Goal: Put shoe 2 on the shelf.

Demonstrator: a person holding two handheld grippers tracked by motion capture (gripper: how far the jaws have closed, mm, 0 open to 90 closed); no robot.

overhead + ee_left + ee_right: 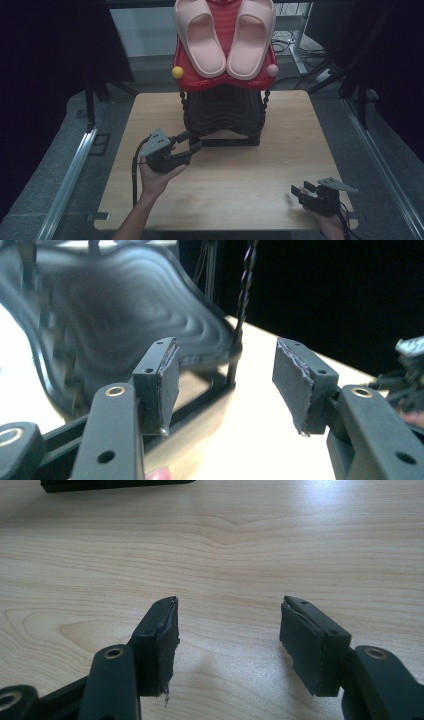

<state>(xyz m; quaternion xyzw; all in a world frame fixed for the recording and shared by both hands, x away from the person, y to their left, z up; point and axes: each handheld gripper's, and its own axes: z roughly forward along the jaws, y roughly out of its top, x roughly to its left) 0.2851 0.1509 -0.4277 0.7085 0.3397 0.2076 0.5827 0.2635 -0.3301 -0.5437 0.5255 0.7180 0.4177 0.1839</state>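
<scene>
**Both tongs spread, left one at the rack's foot**

Right now your left gripper (192, 146) hangs just short of the black shoe rack (223, 112), its jaws spread and empty, pointing at the rack's lower left corner. From above you get what neither gripper view offers: the red upper shelf (186, 80) with a pair of pink slippers (223, 37) lying on it, well above and beyond your left tongs. Your left gripper view gives the reverse: the wavy black lower shelf (120, 320) close ahead and left of the jaws, blurred, with a twisted post (243, 295) between them farther off.

Your right gripper (302, 189) sits well apart, near the table's (280, 145) front right corner, jaws spread over bare wood. Its own view catches just a black strip of the rack's base (115, 484), cut off at the top edge.
</scene>
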